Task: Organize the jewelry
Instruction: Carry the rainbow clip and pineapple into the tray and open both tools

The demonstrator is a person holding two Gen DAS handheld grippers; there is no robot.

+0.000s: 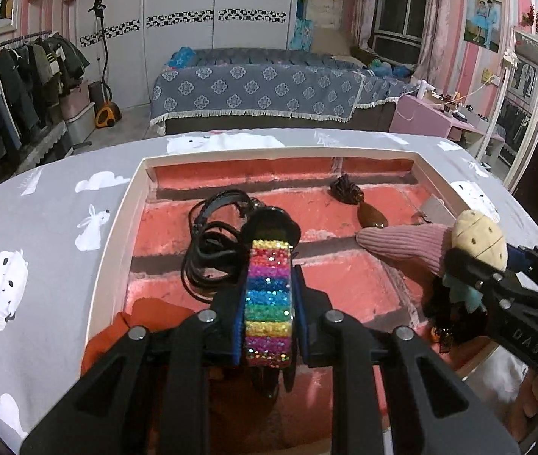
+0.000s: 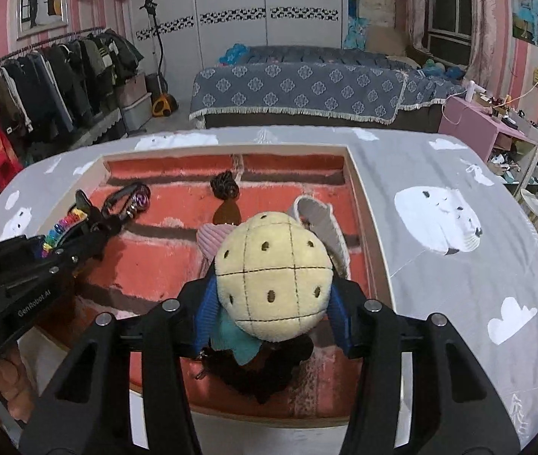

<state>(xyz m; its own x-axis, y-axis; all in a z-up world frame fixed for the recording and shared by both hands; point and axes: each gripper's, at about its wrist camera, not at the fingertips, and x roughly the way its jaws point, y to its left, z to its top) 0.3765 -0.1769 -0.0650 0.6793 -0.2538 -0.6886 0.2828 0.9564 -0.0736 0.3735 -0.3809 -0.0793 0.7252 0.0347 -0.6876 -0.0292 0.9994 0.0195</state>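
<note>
the left gripper [image 1: 269, 303] was clamped on a rainbow rhinestone clip [image 1: 269, 299] over the red-lined box [image 1: 132, 197], the right gripper [image 2: 269, 284] on a plush hair tie [image 2: 272, 276]; either could be snagged on the black cords [image 1: 208, 250]

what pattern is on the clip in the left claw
Rainbow rhinestone stripes on the clip; clearest in the left wrist view.

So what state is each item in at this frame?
left claw: shut on rainbow rhinestone clip
right claw: shut on plush pineapple charm
black cord necklace: coiled in tray
brown pendant: lying loose in tray
tray: open, red lined
</note>
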